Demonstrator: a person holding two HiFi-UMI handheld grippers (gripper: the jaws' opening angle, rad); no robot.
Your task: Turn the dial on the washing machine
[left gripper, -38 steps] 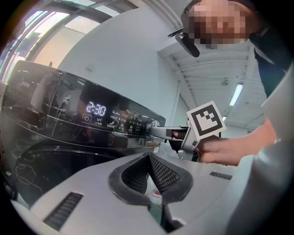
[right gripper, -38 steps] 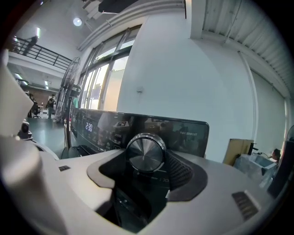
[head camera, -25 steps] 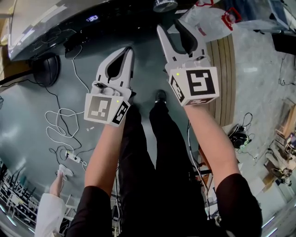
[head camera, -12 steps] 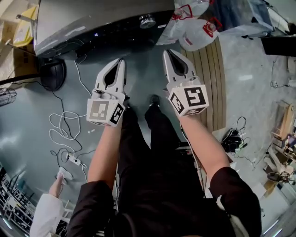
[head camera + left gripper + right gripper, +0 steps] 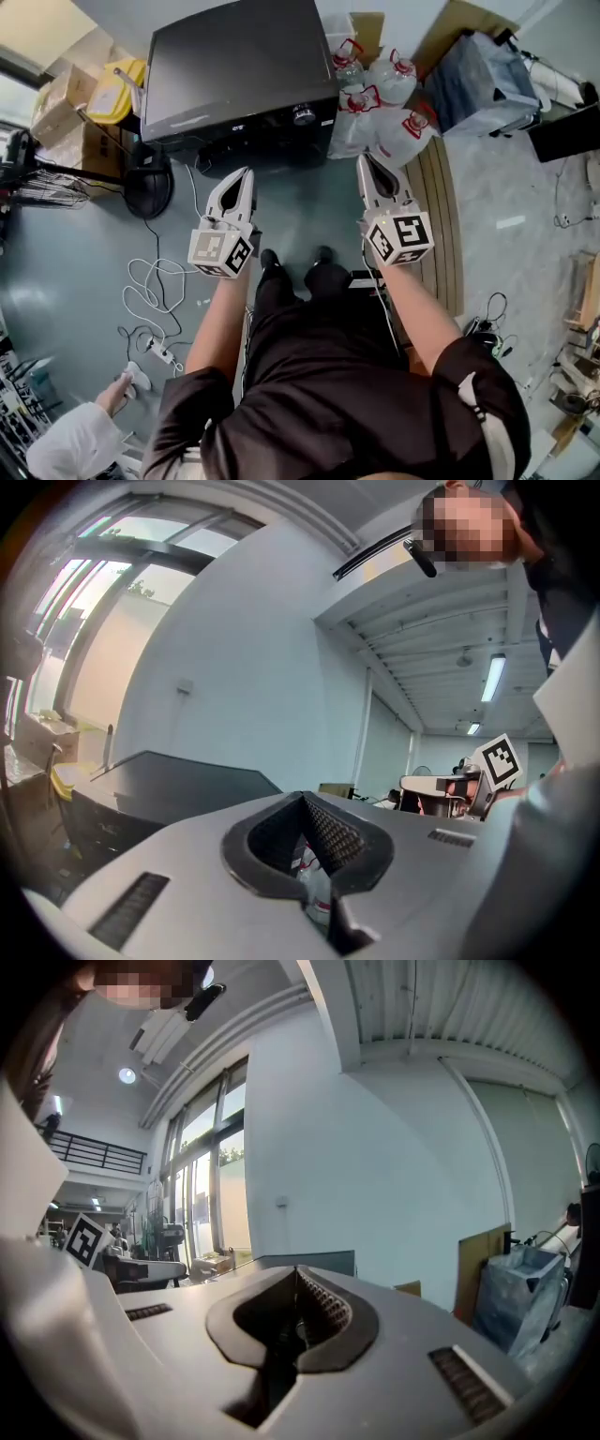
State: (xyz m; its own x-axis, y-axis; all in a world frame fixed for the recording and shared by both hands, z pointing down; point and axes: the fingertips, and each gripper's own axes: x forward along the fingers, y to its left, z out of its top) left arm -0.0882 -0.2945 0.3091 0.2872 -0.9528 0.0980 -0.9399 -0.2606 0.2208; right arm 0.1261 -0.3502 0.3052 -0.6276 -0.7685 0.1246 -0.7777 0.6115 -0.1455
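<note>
Both grippers have risen since a second ago, and the right one's jaws, apart then, have come together. Cardboard boxes (image 5: 58, 105) stand at the far left, their contents hidden. Next comes the dark washing machine (image 5: 234, 66), lid down, with the dial (image 5: 303, 114) at the right end of its front panel. Pale plastic bags (image 5: 380, 108) with red handles lie just right of it, stuffed full; with what I cannot tell. On the left gripper (image 5: 247, 172) the jaws are closed and empty, short of the machine's front. On the right gripper (image 5: 364, 159) the jaws are closed on nothing, near the bags, apart from the dial.
</note>
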